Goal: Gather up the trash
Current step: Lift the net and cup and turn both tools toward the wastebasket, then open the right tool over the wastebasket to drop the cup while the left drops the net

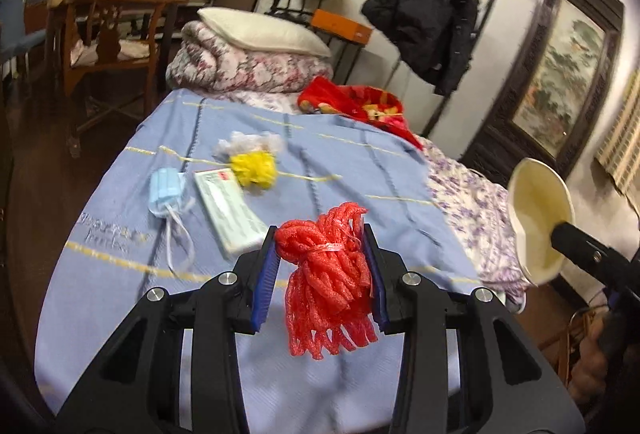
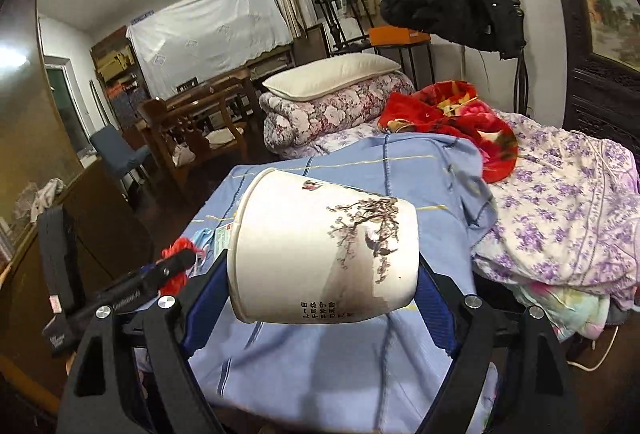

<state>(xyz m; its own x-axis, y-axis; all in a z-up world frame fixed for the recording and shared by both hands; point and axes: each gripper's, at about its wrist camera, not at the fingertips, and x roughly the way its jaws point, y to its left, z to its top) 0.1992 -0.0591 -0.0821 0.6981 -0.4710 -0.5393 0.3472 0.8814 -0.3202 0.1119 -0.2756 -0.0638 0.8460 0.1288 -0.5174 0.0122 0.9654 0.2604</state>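
My left gripper [image 1: 322, 266] is shut on a bundle of red foam netting [image 1: 332, 274] and holds it above the blue bedsheet [image 1: 360, 162]. My right gripper [image 2: 320, 274] is shut on a white paper cup with a blossom print [image 2: 320, 250], held on its side above the bed; the cup also shows in the left wrist view [image 1: 538, 222]. On the sheet lie a blue face mask [image 1: 166, 196], a white flat packet [image 1: 228, 210], a yellow crumpled ball [image 1: 254, 166] and a clear crumpled wrapper [image 1: 244, 142].
A folded floral quilt [image 1: 248, 66] with a pillow [image 1: 260, 30] sits at the bed's far end, next to a red blanket [image 1: 356, 106]. A purple floral cover [image 2: 560, 202] lies on the right. Wooden chairs [image 1: 108, 30] stand left; a black coat [image 1: 432, 14] hangs on a stand.
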